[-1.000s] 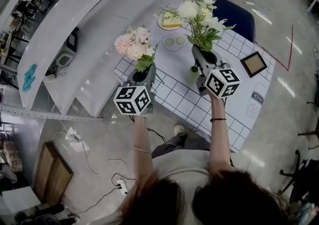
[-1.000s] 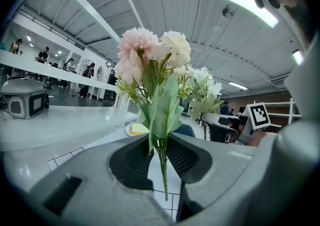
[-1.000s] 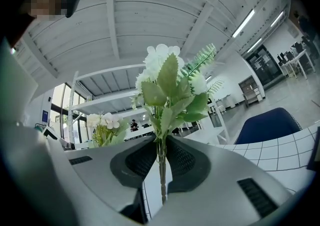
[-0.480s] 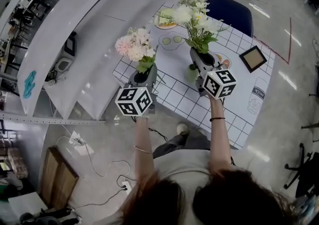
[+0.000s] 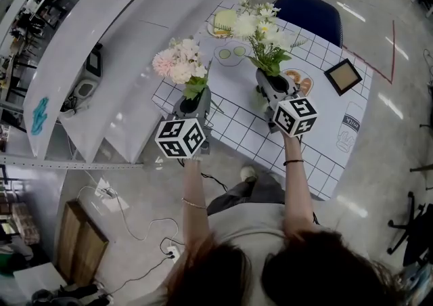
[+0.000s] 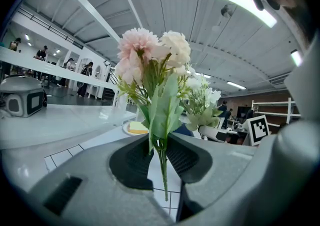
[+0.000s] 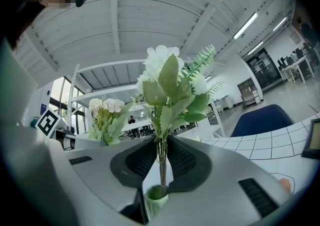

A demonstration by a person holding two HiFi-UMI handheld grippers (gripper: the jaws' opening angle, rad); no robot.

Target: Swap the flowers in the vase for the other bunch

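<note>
closest to me in the head view are my two forearms, reaching out over the floor to the near edge of the table point(image 5: 238, 130), which has a white cloth with a black grid. the left gripper point(image 6: 160, 146), with the left marker cube point(image 5: 180, 137) at its back, has its jaws drawn in to a narrow gap and pressed on the thin green stems of the pink bunch point(image 6: 150, 65). it holds that bunch upright, the blooms above the pads and the stem ends hanging free below them over the grid cloth. the right gripper point(image 7: 161, 156), behind the right marker cube point(image 5: 295, 116), is closed the same way, narrow but not fully together, on the stem of the white bunch point(image 7: 170, 90). that bunch also stands upright, its white heads and fern-like leaves spread above the jaws. right under the pads its stem runs down into the mouth of the small pale green vase point(image 7: 156, 197), which sits just below and between the jaw tips. the two bunches are side by side but well apart, pink on the left and white on the right. further back on the table are a plate point(image 5: 223, 22) with a yellow slice on it, beyond the white flowers, and a dark picture frame point(image 5: 343, 76) lying flat off to the right. past the far edge stands a blue chair point(image 5: 311, 15).
</note>
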